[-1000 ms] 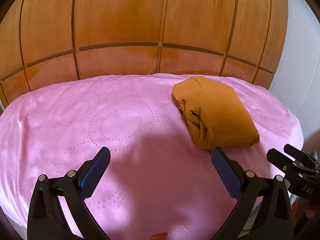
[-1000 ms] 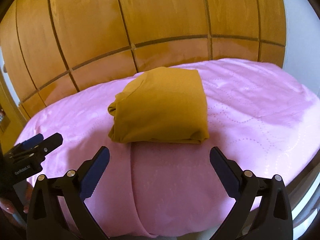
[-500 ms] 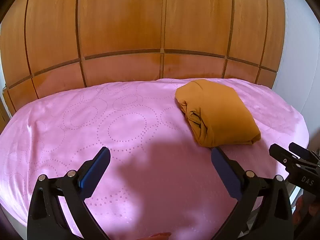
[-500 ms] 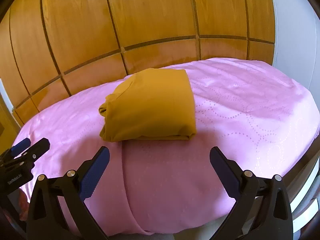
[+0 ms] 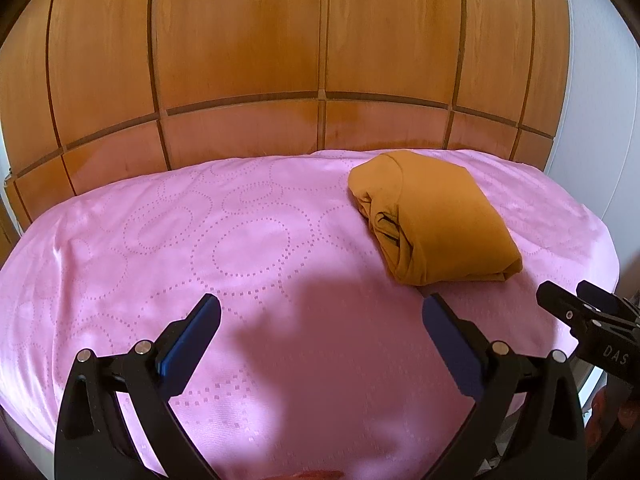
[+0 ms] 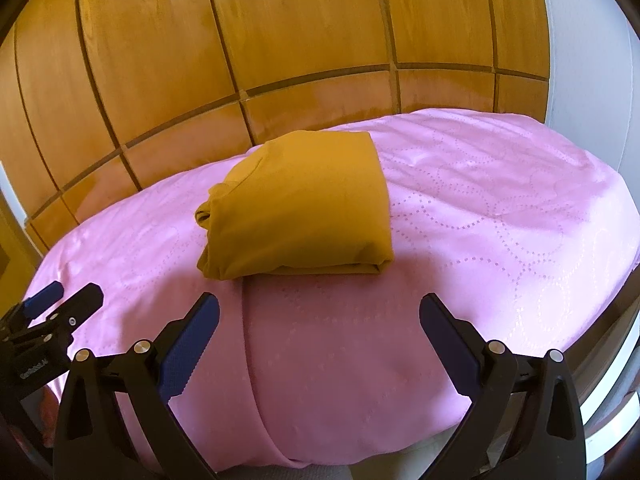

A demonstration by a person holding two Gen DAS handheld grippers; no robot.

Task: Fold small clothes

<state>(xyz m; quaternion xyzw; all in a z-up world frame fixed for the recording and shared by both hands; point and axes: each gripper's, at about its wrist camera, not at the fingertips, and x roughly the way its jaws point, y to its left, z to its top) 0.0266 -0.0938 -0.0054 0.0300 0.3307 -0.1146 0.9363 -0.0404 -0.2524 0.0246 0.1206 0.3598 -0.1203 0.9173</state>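
Observation:
A mustard-yellow garment (image 5: 432, 216) lies folded into a thick rectangular bundle on the pink bedsheet (image 5: 200, 240), toward the far right in the left wrist view. In the right wrist view the same garment (image 6: 300, 208) sits straight ahead on the bedsheet (image 6: 500, 220). My left gripper (image 5: 320, 320) hovers open above the near part of the sheet, left of the bundle, holding nothing. My right gripper (image 6: 319, 316) is open too, just short of the bundle's near edge, with nothing between its fingers. Each gripper shows at the other view's edge: the right gripper (image 5: 576, 304) and the left gripper (image 6: 60, 300).
A wooden panelled headboard (image 5: 320, 60) rises behind the bed. A white wall (image 6: 588, 60) stands at the right. The bed's near edge (image 6: 360, 456) drops off below my right gripper.
Both grippers have pulled back and risen a little from the bundle, so it looks smaller and farther away. The folded garment has not moved. Both stay open.

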